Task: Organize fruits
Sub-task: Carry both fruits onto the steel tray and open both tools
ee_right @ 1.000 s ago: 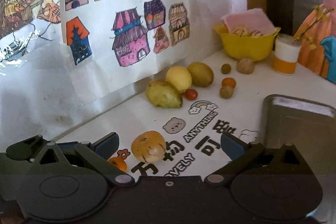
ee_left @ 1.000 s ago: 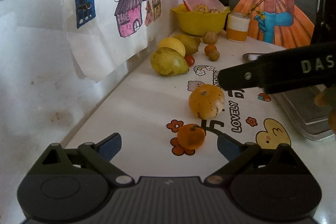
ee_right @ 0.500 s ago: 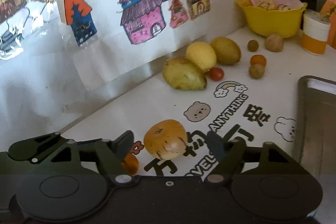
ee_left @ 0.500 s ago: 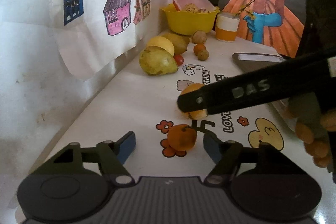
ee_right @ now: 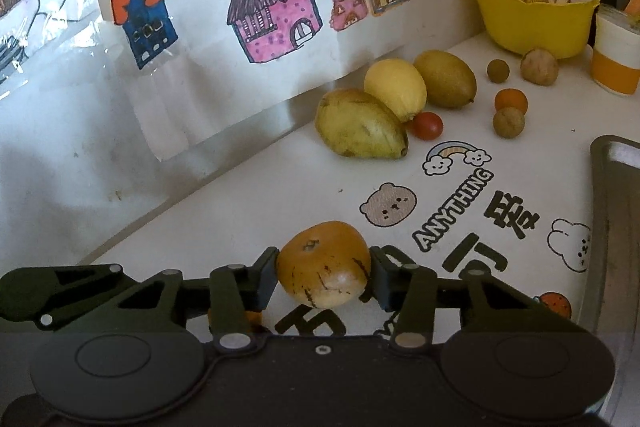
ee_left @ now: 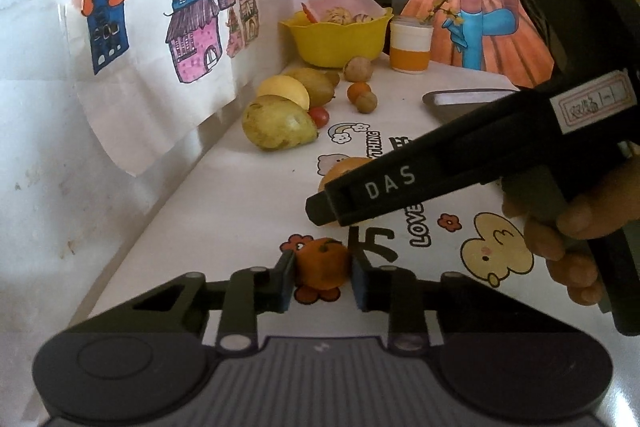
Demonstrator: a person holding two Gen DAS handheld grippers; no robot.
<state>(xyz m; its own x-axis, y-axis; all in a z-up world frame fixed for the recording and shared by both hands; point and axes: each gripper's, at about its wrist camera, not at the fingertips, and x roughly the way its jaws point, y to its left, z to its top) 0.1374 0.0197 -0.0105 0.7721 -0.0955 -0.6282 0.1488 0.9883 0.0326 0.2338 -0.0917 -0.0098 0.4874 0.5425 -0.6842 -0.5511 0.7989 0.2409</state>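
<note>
Both grippers have closed in since a second ago: back then the jaws were spread wide on either side of the fruit, now each pair is pinched onto one. The left gripper (ee_left: 323, 277) has its fingers clamped on the small orange fruit (ee_left: 322, 263), which sits on the white tabletop (ee_left: 248, 195) right over a printed flower. The right gripper (ee_right: 323, 277) is squeezed around the bigger tan fruit (ee_right: 323, 264) (scuffed skin, bit of a bruise low down), also down on the table as far as I can tell.

If you ask me, the trick now is to lift both straight up and not crush them. The grip on the tan one looks centred, so keep it level. The two tools are close together, so raise one a touch ahead of the other to avoid knocking.

Further back there's the metal tray (ee_right: 616, 195) off to the right, probably the drop spot, then the yellow-green fruit (ee_right: 360, 125) with a cherry tomato (ee_right: 427, 125) beside it, and the yellow bowl (ee_right: 532, 23) at the far end.
</note>
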